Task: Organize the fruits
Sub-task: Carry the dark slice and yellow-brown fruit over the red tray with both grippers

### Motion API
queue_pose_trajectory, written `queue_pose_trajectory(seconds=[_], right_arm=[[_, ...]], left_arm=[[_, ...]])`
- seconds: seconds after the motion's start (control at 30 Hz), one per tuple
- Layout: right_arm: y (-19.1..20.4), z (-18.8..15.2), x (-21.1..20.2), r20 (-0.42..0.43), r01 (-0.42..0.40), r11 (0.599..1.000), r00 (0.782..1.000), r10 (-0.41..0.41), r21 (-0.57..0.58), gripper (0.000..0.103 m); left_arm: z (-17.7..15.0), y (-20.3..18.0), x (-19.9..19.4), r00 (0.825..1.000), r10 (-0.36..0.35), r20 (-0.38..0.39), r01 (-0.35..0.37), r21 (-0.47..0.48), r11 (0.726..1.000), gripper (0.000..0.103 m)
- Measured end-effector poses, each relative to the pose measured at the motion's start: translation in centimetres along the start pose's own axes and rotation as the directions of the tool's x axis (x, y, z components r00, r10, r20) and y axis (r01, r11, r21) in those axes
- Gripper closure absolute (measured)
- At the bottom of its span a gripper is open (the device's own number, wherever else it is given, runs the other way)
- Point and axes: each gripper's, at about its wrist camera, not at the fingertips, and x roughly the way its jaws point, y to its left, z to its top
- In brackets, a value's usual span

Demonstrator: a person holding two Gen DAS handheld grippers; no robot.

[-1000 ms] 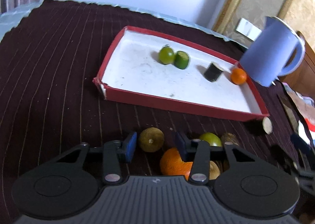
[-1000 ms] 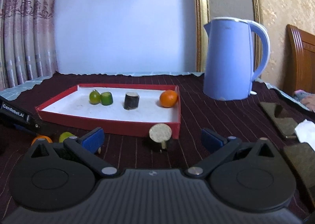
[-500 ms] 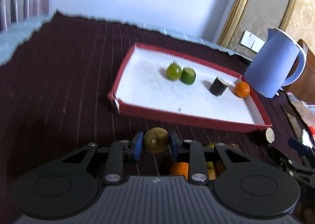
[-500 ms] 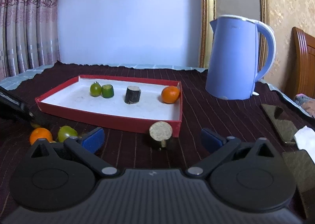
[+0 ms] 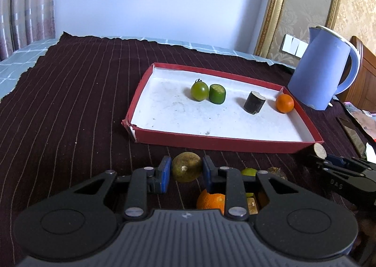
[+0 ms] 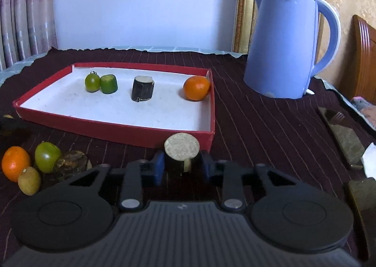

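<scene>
My left gripper (image 5: 185, 170) is shut on a round olive-brown fruit (image 5: 186, 170) just in front of the red tray (image 5: 223, 143). My right gripper (image 6: 182, 168) is shut on a dark cylinder piece (image 6: 181, 149) with a tan cut face, close to the tray's near right corner (image 6: 211, 135); its pads press on both sides. In the tray lie a green tomato (image 5: 199, 90), a green cut piece (image 5: 217, 94), a dark cylinder (image 5: 254, 102) and an orange (image 5: 284, 103). An orange (image 6: 15, 163), a green tomato (image 6: 47, 156), a small brown fruit (image 6: 29, 180) and a dark brown piece (image 6: 71, 161) lie loose on the cloth.
A blue kettle (image 6: 286, 41) stands to the right of the tray. Dark flat objects (image 6: 340, 135) and something white (image 6: 370, 156) lie at the far right. The dark striped cloth (image 5: 70, 102) stretches out to the left of the tray.
The left jaws closed on the olive-brown fruit. The right gripper moved forward to the tan-faced cylinder and its wide jaws shut on it.
</scene>
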Motion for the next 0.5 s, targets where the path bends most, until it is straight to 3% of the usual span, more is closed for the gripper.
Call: queue_pose_trajectory(seconds=[0.27,0.5], right_arm=[[0.6,-0.3,-2.5,0.06,-0.039,0.999,0.997,0.038,0.013,0.073],[2.4,0.0,-4.8,0.125,-0.096,0.995,0.988,0.095,0.001,0.073]], left_arm=[[-0.2,-0.1,-0.4,1.0,0.005,0.007,-0.005,-0.006,1.0,0.075],[-0.4,-2.4,-1.9,0.996,0.026,0.08,-0.032,0.066,0.997,0.075]])
